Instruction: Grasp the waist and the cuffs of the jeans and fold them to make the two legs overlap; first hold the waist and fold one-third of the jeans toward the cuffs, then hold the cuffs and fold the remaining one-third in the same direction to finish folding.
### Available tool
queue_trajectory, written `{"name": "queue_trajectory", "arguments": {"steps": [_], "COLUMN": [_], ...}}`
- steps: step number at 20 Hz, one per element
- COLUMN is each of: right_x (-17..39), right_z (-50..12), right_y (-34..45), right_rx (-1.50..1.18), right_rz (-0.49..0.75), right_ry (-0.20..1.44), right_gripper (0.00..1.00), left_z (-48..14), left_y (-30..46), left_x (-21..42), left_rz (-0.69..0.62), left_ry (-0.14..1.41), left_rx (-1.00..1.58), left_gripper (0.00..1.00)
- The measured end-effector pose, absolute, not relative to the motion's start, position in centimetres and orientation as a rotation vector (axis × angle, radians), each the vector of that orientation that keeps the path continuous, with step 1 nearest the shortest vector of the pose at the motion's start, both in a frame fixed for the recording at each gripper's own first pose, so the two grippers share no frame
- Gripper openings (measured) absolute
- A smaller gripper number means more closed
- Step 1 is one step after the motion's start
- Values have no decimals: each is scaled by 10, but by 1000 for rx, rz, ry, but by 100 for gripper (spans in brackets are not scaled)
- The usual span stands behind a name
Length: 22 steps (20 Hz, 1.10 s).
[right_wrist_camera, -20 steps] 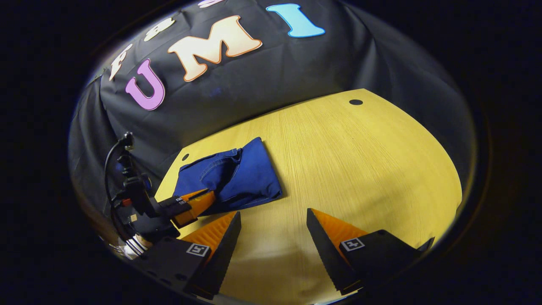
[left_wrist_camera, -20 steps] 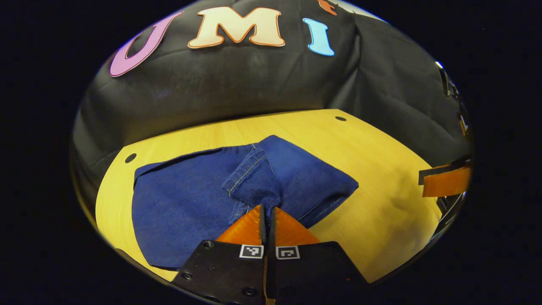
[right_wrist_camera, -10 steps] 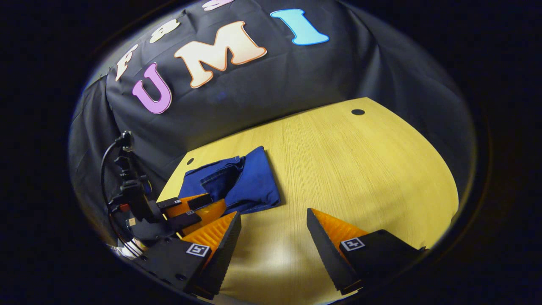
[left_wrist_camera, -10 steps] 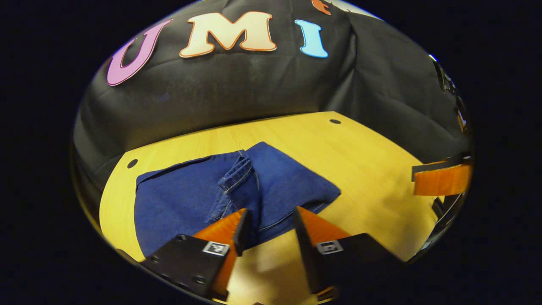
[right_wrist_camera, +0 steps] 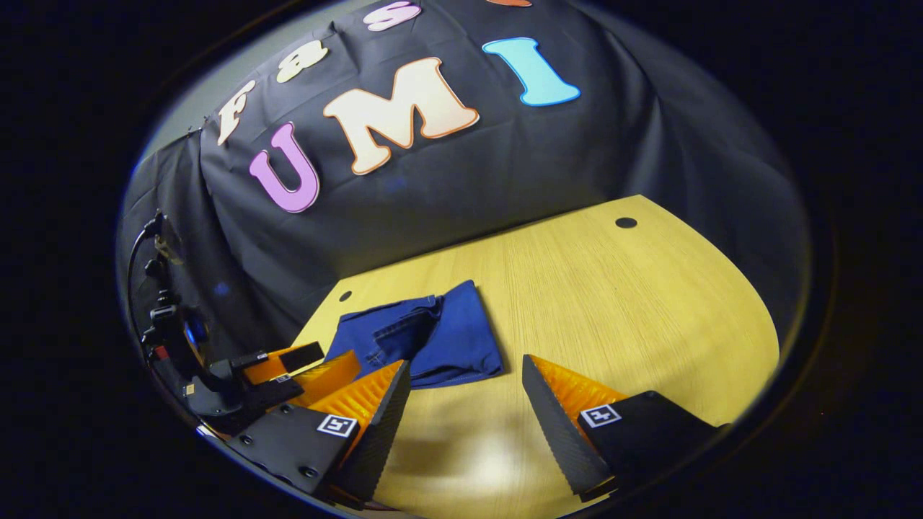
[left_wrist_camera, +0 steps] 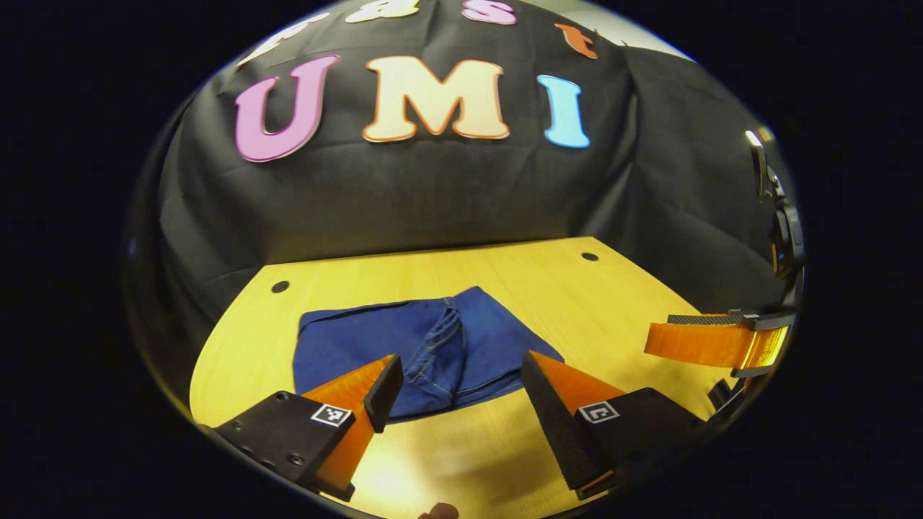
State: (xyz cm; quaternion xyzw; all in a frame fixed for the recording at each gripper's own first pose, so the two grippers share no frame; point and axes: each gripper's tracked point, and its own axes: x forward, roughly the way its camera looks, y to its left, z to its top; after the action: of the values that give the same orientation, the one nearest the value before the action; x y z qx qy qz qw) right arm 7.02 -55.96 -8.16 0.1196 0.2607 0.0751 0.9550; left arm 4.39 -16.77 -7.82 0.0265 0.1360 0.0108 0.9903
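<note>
The blue jeans (left_wrist_camera: 418, 349) lie folded into a compact bundle on the yellow wooden table (left_wrist_camera: 613, 303), with a stitched hem draped over the middle. My left gripper (left_wrist_camera: 456, 373) is open just in front of the bundle, nothing between its fingers. The right gripper's fingers (left_wrist_camera: 710, 342) show at the right edge of the left gripper view. In the right gripper view the jeans (right_wrist_camera: 425, 339) lie ahead and to the left, and my right gripper (right_wrist_camera: 465, 375) is open above bare table. The left gripper (right_wrist_camera: 303, 364) is there at the lower left, open.
Black cloth walls close the table at the back and sides. Small dark holes (left_wrist_camera: 590, 256) mark the tabletop near its far corners (right_wrist_camera: 626, 223). Cables and a mount (right_wrist_camera: 162, 317) hang at the left of the right gripper view. Bare table (right_wrist_camera: 649, 310) stretches right of the jeans.
My left gripper opened, let go of the jeans' hem and drew back from the bundle. The hem dropped onto the fold. The right gripper also pulled back, staying open.
</note>
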Motion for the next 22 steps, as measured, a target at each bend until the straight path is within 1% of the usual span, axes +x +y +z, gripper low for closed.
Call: {"name": "queue_trajectory", "arguments": {"steps": [6, 9, 22], "right_x": [78, 77, 64], "right_z": [-62, -57, -48], "right_y": [-546, -543, -540], "right_rx": [254, 245, 216], "right_rz": [175, 179, 175], "right_ry": [481, 469, 456], "right_gripper": [96, 96, 96], "left_z": [-60, -58, -65], "left_y": [-123, -111, -106], "left_x": [25, 19, 7], "left_rz": [117, 143, 136], "left_ry": [258, 261, 287], "left_rx": [38, 26, 30], "left_gripper": [96, 96, 96]}}
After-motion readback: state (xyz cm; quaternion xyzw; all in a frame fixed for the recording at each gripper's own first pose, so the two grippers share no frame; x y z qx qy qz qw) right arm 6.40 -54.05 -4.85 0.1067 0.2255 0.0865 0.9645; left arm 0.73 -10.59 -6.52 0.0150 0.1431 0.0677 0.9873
